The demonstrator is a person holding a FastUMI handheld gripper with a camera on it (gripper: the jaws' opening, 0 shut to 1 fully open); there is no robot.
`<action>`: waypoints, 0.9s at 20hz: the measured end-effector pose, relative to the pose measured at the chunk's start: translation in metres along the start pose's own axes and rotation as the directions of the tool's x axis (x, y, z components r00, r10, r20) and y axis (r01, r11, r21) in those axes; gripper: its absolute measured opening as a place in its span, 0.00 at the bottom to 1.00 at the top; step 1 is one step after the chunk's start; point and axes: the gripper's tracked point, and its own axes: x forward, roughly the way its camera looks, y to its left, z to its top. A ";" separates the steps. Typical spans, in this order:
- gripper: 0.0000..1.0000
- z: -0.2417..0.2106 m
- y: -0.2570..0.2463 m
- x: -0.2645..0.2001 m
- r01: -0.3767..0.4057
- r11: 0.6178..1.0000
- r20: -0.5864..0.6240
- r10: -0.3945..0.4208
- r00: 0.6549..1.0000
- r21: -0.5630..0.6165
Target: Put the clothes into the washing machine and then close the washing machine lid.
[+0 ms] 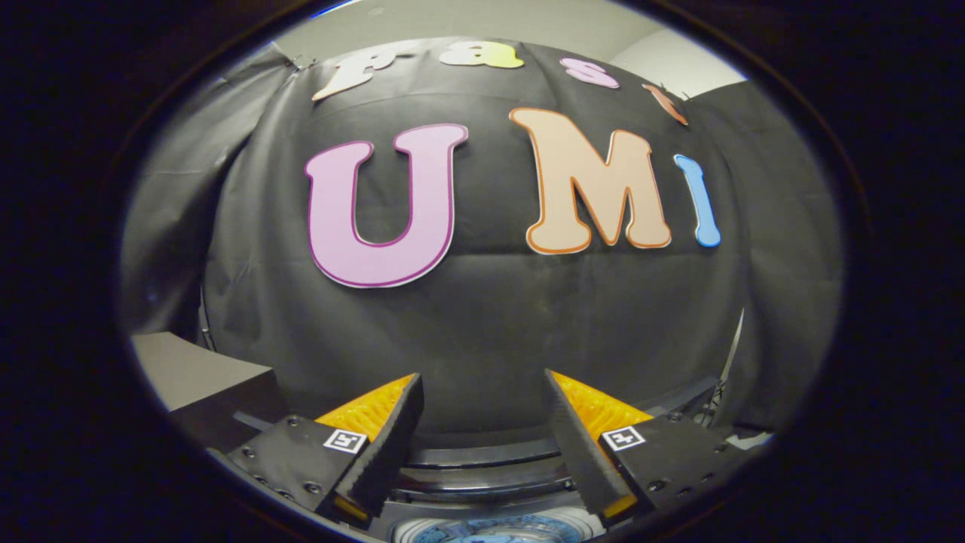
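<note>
My gripper [482,388] is held up facing the booth's black cloth wall, its two fingers wide apart with nothing between them. Below the fingers I see the dark curved rim of the washing machine [482,456] and, lower still, a patch of blue and pale patterned stuff [494,529] inside its open top. Whether that patch is clothes or the drum I cannot tell. The lid is hidden from me.
A grey box-like block [200,377] stands to the left of the fingers. A thin pale cable [733,348] hangs to the right, over some dark hardware [697,400]. The cloth wall is close ahead.
</note>
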 end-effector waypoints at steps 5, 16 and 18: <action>0.97 -0.001 0.000 -0.003 0.002 1.000 -0.031 -0.003 1.000 -0.031; 0.98 -0.001 0.000 0.000 -0.007 0.999 -0.048 0.005 0.999 -0.052; 0.98 0.000 0.000 -0.001 -0.004 0.999 -0.036 0.002 0.999 -0.052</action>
